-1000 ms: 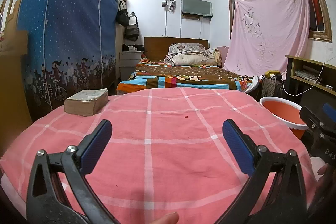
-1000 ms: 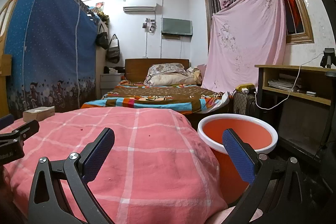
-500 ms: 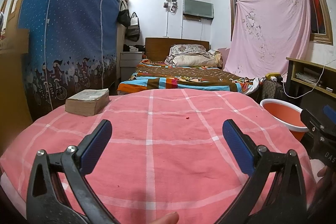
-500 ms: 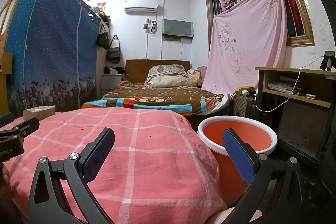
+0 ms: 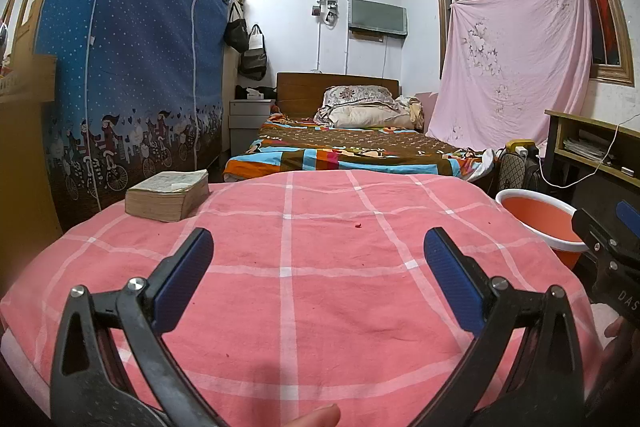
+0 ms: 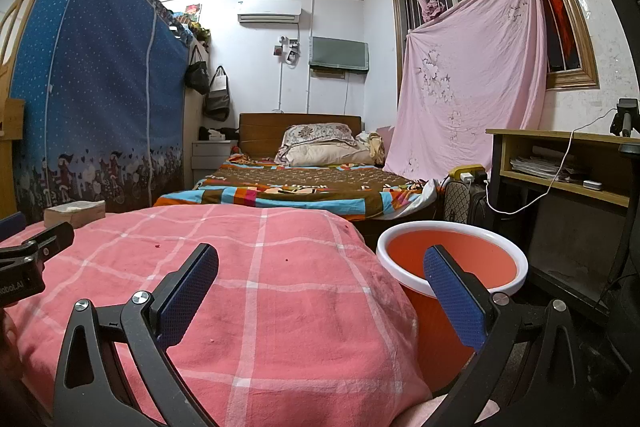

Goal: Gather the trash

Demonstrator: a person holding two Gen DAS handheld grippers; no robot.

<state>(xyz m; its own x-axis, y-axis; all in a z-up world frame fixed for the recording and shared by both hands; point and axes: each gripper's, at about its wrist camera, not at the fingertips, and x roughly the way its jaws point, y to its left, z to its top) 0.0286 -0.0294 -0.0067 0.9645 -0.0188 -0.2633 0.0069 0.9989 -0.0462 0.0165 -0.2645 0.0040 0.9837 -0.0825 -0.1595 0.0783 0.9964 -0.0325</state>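
A pink checked cloth (image 5: pixel 320 267) covers the surface in front of me. Tiny red crumbs lie on it, one speck (image 5: pixel 357 225) ahead of my left gripper (image 5: pixel 318 255), which is open and holds nothing. An orange bucket with a white rim (image 6: pixel 452 259) stands on the floor at the cloth's right edge, also seen as the bucket (image 5: pixel 540 215) in the left wrist view. My right gripper (image 6: pixel 320 271) is open and empty, its right finger in front of the bucket. Small red specks (image 6: pixel 286 260) dot the cloth there too.
A thick worn book (image 5: pixel 168 193) lies at the cloth's far left. Beyond stand a bed (image 5: pixel 340 147), a blue fabric wardrobe (image 5: pixel 120 87), a wooden desk with a white cable (image 6: pixel 560 167) and a pink sheet (image 6: pixel 472 87) over the window.
Both views have shifted only slightly; the left gripper's view has tilted a little so the bucket sits lower right. Both grippers stay open and empty.
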